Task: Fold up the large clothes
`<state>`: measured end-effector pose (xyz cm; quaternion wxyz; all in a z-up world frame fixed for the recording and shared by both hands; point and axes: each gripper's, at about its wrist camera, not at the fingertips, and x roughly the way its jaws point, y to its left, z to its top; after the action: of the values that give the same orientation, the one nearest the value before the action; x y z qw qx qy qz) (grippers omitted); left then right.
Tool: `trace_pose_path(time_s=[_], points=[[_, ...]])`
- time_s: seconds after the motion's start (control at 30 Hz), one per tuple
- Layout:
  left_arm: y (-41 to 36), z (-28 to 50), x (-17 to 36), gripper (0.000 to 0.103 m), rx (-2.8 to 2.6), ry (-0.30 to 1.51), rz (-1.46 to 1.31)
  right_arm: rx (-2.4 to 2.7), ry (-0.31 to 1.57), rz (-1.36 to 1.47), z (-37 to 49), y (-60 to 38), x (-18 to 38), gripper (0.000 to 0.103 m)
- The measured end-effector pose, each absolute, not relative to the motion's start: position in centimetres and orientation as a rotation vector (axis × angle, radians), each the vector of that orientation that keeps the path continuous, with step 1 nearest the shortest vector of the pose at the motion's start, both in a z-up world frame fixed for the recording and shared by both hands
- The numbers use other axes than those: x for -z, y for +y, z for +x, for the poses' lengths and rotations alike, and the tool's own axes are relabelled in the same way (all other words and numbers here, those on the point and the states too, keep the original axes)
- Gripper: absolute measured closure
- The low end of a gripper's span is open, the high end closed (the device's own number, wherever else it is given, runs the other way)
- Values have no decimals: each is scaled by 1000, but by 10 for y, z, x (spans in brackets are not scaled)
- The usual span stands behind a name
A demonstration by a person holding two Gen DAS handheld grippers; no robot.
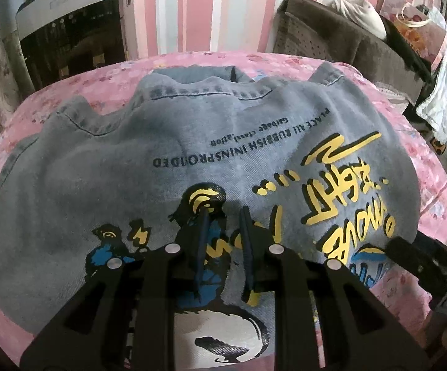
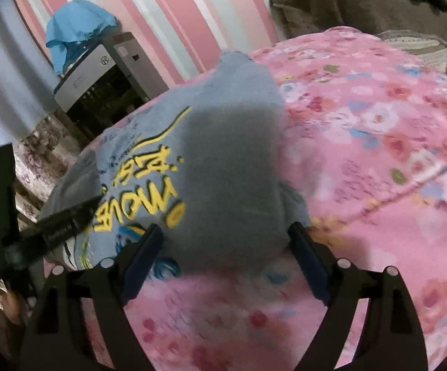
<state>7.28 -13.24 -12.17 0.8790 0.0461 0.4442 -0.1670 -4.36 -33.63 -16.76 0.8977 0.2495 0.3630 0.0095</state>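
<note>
A grey denim jacket (image 1: pixel 192 130) with yellow, blue and black prints lies back side up on a pink floral bedspread (image 1: pixel 433 179), collar at the far end. My left gripper (image 1: pixel 225 213) hovers over the printed middle of the jacket, its fingers a narrow gap apart with nothing between them. My right gripper (image 2: pixel 226 232) is open wide at the jacket's (image 2: pixel 223 142) near right edge, where its shadow falls on the cloth. The right gripper also shows at the jacket's right edge in the left wrist view (image 1: pixel 421 256). The left gripper's body shows at the left of the right wrist view (image 2: pixel 53 219).
A pink striped wall (image 1: pixel 211 9) stands behind the bed. A grey appliance (image 2: pixel 93 68) with a blue cloth (image 2: pixel 75 31) on top is at the far left. A brown sofa (image 1: pixel 341 40) with bags and cloths is at the far right.
</note>
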Motion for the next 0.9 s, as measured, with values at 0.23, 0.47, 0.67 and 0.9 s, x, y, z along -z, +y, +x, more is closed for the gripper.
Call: trace_pose_path(time_s=[0.23,0.47,0.67,0.9], points=[[-133,73,122,84,347,919,102,-118,744,582,-3,-338,169,39],[-133,72,123,84,345,918,99,-158,620,557,0,-333,143,62],[-121,82,119,84,390,967,35,-176,532,418,-11,-298,105,64],[-59,59,71,32,365,849,54,-78,550,162,-12,-237,52,64]])
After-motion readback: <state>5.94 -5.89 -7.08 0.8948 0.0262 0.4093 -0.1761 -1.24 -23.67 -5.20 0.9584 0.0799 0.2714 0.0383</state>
